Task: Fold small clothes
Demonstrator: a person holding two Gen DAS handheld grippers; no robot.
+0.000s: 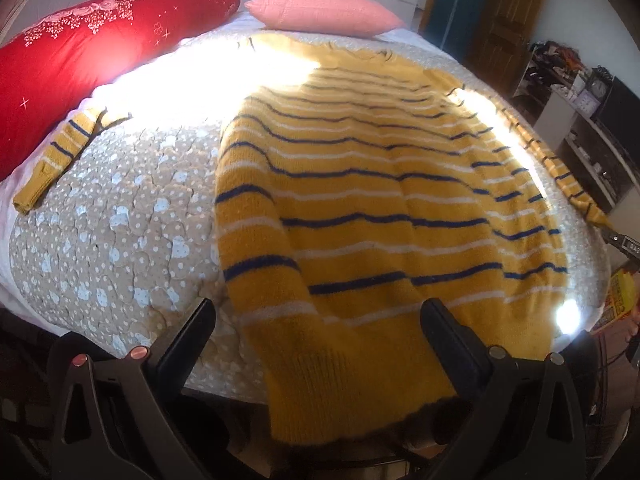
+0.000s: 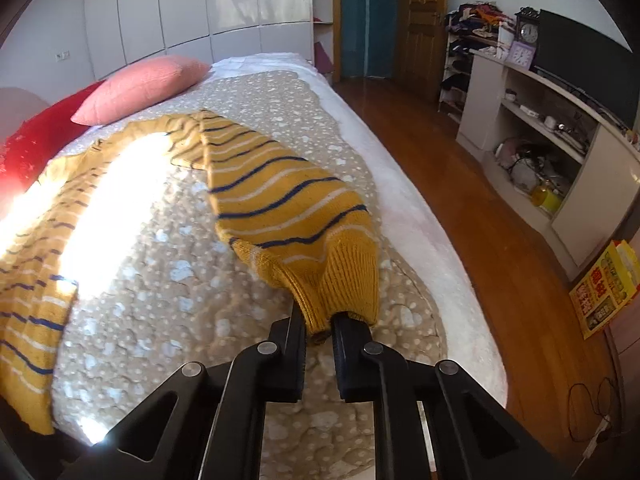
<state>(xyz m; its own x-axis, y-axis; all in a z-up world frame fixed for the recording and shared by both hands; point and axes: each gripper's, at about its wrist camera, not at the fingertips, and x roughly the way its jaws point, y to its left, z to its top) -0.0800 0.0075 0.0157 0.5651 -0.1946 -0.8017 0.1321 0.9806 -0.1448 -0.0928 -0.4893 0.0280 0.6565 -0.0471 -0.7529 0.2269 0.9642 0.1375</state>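
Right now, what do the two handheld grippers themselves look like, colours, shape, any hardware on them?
Both are matte black plastic. The left gripper has two flat, blade-like fingers on ribbed angled arms, with round copper-coloured fasteners at the pivots. The right gripper has the same black build, with triangular cut-outs in the arms, rectangular finger pads and silver round fasteners. No cables, markings or sleeves show on either.

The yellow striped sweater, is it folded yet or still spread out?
Spread: the sweater lies flat, both sleeves outstretched; the right gripper pinches one cuff.
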